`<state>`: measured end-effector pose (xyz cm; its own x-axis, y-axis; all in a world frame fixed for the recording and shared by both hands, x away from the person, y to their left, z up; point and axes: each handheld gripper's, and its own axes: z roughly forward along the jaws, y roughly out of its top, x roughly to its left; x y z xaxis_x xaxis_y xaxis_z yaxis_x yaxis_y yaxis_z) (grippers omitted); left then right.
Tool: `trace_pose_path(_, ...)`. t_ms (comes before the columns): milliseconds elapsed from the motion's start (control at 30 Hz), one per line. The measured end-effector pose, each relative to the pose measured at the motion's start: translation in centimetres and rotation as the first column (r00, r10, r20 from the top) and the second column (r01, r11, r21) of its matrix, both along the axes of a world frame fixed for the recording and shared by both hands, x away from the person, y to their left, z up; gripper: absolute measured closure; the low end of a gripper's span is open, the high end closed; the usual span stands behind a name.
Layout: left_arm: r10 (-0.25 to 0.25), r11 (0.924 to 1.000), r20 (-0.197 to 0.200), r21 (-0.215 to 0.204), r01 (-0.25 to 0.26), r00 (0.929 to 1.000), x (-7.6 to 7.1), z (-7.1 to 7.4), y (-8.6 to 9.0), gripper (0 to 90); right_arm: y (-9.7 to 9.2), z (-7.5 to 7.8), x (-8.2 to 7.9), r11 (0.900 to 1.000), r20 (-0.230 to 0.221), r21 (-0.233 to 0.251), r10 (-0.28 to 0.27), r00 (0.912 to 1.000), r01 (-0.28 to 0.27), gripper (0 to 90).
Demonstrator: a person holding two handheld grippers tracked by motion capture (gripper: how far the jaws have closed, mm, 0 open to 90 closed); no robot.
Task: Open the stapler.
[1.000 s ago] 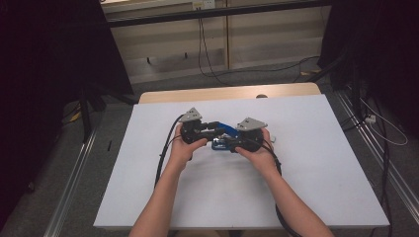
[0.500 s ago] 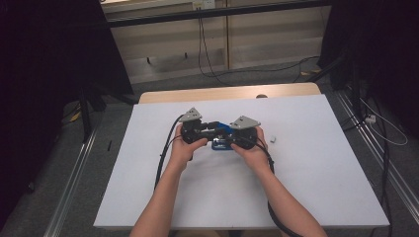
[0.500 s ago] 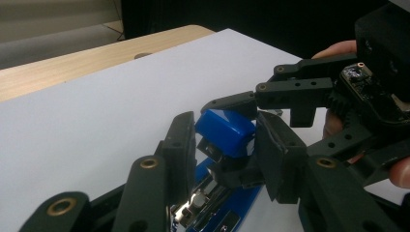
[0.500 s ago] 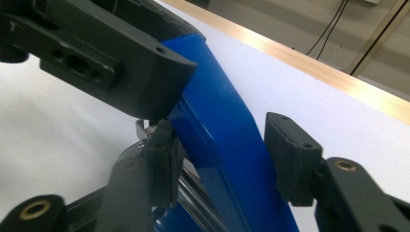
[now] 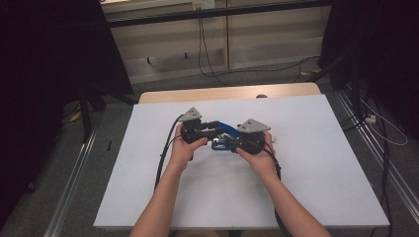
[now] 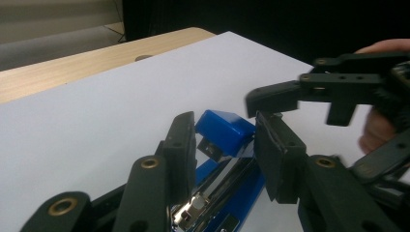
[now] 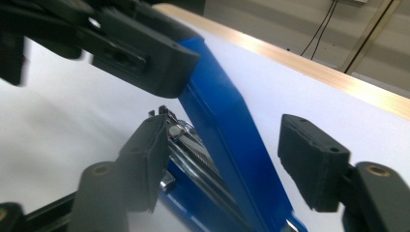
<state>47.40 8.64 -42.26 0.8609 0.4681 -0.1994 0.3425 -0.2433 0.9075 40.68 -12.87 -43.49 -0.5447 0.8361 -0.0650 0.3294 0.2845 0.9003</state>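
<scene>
Currently: blue stapler [image 5: 223, 134] at table [image 5: 316, 163] centre, lid swung up. Left gripper [image 6: 227, 145] clamps the lid; right gripper [image 7: 222, 159], at its 3 o'clock, jaws just opening, straddles the staple track ungripped. Opening done; loading or closing remains.

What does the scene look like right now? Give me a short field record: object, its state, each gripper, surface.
object: blue stapler
state: top arm swung up and open, metal staple track exposed
left gripper: jaws on either side of the raised blue arm; contact unclear
right gripper: jaws have just been opening, straddle the stapler, right pad clear of it
surface: white table, wooden edge behind
</scene>
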Motion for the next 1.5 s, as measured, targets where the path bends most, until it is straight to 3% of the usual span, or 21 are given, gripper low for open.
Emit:
trace_pose_path(33,0.001,1.0,0.003,0.002,-0.001,1.0,0.0,0.0,0.0,60.4,-0.2,0.2,-0.4,0.9999,0.0,0.012,0.004,1.0,-0.004,50.7)
trace_pose_path(67,0.002,1.0,0.002,0.002,-0.002,1.0,0.0,0.0,0.0,60.4,-0.4,0.3,-1.0,0.9993,-0.03,0.034,0.016,0.9994,-0.015,65.7)
trace_pose_path(100,0.005,1.0,0.0,0.003,-0.005,1.0,0.0,0.1,-0.1,60.4,-0.4,0.3,-1.3,0.9988,-0.043,0.041,0.026,0.9987,-0.025,71.8)
trace_pose_path(133,0.005,1.0,0.0,0.003,-0.005,1.0,0.0,0.1,-0.1,60.4,-0.4,0.3,-1.3,0.9988,-0.043,0.041,0.026,0.9987,-0.025,71.8)
trace_pose_path(167,0.007,1.0,-0.001,0.0,-0.007,1.0,0.0,0.1,-0.1,60.4,-0.3,-0.2,-1.5,0.9984,-0.065,0.042,0.04,0.9971,-0.038,80.7)
trace_pose_path(200,0.007,1.0,-0.001,0.0,-0.007,1.0,0.0,0.1,-0.1,60.4,-0.3,-0.2,-1.5,0.9984,-0.065,0.042,0.04,0.9971,-0.038,80.7)
trace_pose_path(233,0.009,1.0,-0.002,0.003,-0.009,1.0,0.0,0.1,-0.1,60.3,0.0,-0.7,-1.3,0.9971,-0.08,0.064,0.045,0.9958,-0.04,87.1)
trace_pose_path(300,0.008,1.0,-0.003,0.005,-0.008,1.0,0.0,0.1,-0.1,60.4,0.6,-1.4,-1.0,0.9966,-0.098,0.077,0.036,0.9945,-0.028,90.0)
trace_pose_path(433,0.011,0.9999,-0.007,-0.001,-0.011,0.9999,0.0,0.1,-0.1,60.4,1.8,-2.2,-0.3,0.9962,-0.121,0.085,0.031,0.9921,-0.021,90.0)
trace_pose_path(500,0.011,0.9999,-0.01,-0.002,-0.011,0.9999,0.0,0.1,-0.1,60.3,2.6,-2.7,0.4,0.9941,-0.126,0.108,0.006,0.992,0.008,90.0)
trace_pose_path(967,0.01,0.9999,-0.01,0.001,-0.01,0.9999,0.0,0.2,0.0,58.9,3.7,-2.6,1.4,0.9827,-0.079,0.167,-0.068,0.9945,0.08,90.0)
trace_pose_path(1133,0.02,0.9997,-0.034,-0.016,-0.02,0.9992,0.1,0.1,0.5,55.8,3.6,-2.8,1.3,0.9794,-0.073,0.178,-0.084,0.9938,0.096,90.0)
trace_pose_path(1233,0.052,0.9971,-0.043,-0.054,-0.054,0.9977,0.4,0.2,2.0,55.1,3.6,-2.8,1.3,0.9782,-0.071,0.183,-0.087,0.9936,0.099,90.0)
trace_pose_path(1367,0.076,0.9954,-0.049,-0.055,-0.079,0.9959,0.6,0.2,3.1,66.7,3.5,-2.8,1.3,0.9734,-0.075,0.203,-0.093,0.9929,0.106,90.0)
trace_pose_path(1500,0.067,0.9975,-0.026,0.027,-0.066,0.9974,0.5,-0.4,3.2,78.0,3.5,-2.8,1.2,0.9752,-0.069,0.193,-0.096,0.993,0.108,90.0)
